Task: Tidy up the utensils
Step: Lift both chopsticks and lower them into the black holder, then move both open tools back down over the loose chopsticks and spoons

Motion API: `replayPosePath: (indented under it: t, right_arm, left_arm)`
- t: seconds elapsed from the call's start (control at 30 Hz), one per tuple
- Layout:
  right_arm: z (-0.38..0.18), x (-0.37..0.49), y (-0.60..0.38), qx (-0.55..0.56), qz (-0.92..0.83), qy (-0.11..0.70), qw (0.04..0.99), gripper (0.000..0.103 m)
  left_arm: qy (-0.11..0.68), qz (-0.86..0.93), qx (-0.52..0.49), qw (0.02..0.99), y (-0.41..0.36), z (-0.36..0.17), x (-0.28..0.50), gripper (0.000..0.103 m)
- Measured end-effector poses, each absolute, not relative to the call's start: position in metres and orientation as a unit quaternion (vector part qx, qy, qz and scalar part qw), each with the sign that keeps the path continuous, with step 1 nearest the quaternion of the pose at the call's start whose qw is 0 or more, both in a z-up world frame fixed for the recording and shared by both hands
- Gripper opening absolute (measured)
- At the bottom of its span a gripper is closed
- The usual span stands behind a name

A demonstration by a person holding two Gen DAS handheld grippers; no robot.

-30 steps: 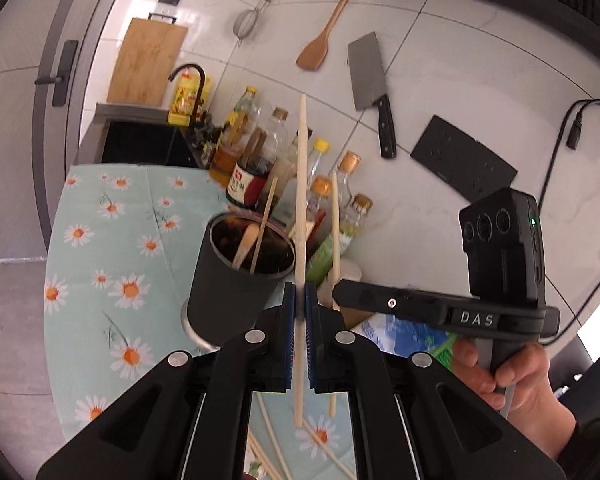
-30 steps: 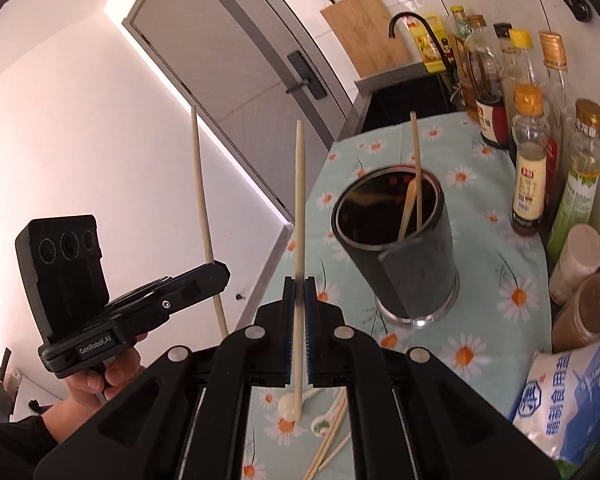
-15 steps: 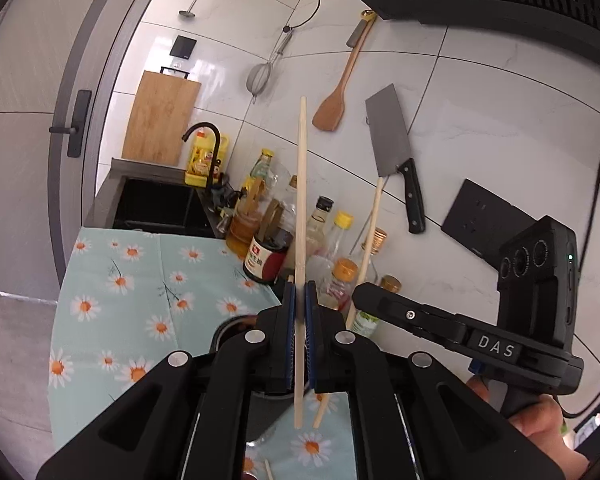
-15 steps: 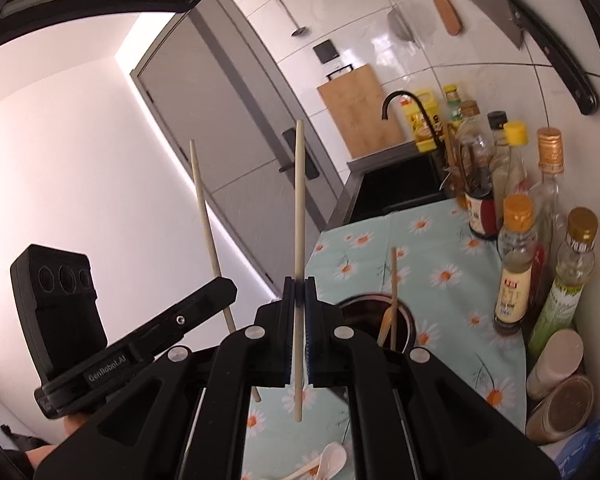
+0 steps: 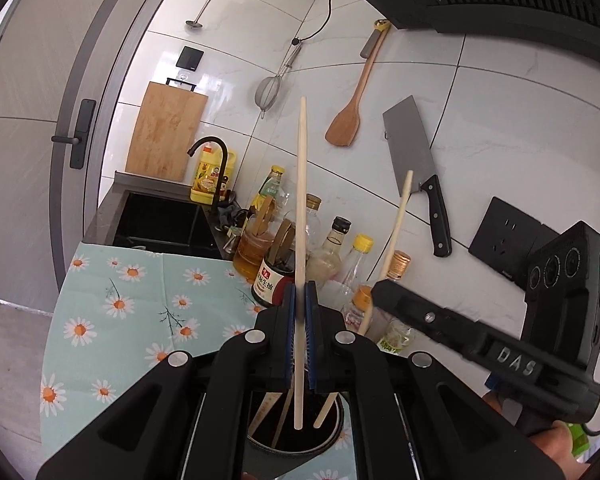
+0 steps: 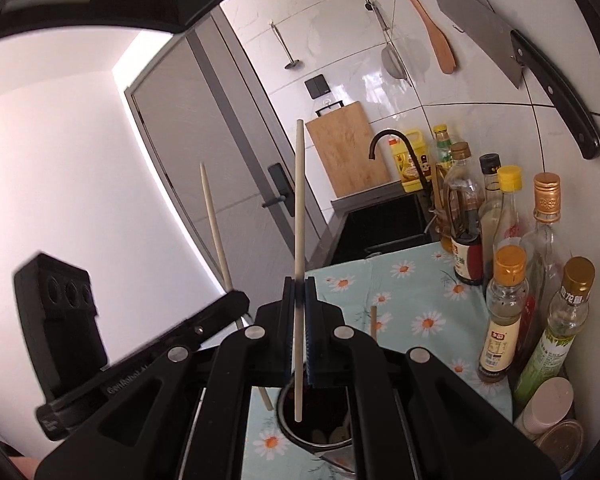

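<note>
Pinching one upright chopstick (image 5: 301,216) each (fingers pressed tight), both grippers hover over the dark utensil cup (image 6: 300,438).

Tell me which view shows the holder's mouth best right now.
The right wrist view. There the holder shows its rim and dark inside below the right gripper, with the gripped chopstick ending over the opening. In the left wrist view the left gripper covers most of the holder; only a slice shows.
</note>
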State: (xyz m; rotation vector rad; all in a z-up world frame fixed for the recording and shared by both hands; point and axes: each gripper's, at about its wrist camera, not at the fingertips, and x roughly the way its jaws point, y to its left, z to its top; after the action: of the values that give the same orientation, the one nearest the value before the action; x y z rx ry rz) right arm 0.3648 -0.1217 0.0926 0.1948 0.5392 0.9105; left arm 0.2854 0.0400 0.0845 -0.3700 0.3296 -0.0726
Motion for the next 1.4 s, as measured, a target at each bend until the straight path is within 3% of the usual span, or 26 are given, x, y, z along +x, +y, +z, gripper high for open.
replayPosePath:
  t: [0.33,0.4,0.57,0.8,0.83,0.9,1.17,1.3,1.4]
  right_arm:
    - [0.058,0.381,-0.112,0.076,0.406,0.292,0.862,0.006]
    - [0.055,0.382,-0.114,0.078,0.402,0.298,0.862,0.013]
    - [0.055,0.383,-0.120,0.090,0.401,0.311,0.857,0.018]
    - [0.063,0.369,-0.131,0.097,0.402,0.306,0.858,0.018]
    - [0.064,0.365,-0.132,0.095,0.402,0.306,0.858,0.018]
    - [0.067,0.359,-0.134,0.092,0.403,0.306,0.858,0.018]
    - [0.080,0.331,-0.147,0.080,0.407,0.307,0.857,0.018]
    - [0.083,0.315,-0.154,0.071,0.407,0.312,0.856,0.027]
    - [0.081,0.303,-0.158,0.062,0.406,0.321,0.853,0.027]
  left_arm:
    - [0.204,-0.046,-0.191,0.959,0.040,0.053,0.304,0.005]
    - [0.217,-0.055,-0.192,0.956,0.038,0.049,0.306,0.005]
    - [0.227,-0.050,-0.186,0.955,0.037,0.046,0.297,0.005]
    - [0.228,-0.041,-0.187,0.955,0.039,0.051,0.278,0.006]
    - [0.228,-0.040,-0.187,0.955,0.039,0.052,0.275,0.007]
    - [0.231,-0.040,-0.186,0.954,0.037,0.056,0.269,0.030]
    - [0.234,-0.041,-0.169,0.957,0.027,0.072,0.239,0.031]
    - [0.250,-0.047,-0.150,0.955,0.023,0.074,0.222,0.031]
    - [0.262,-0.048,-0.134,0.954,0.020,0.073,0.211,0.031]
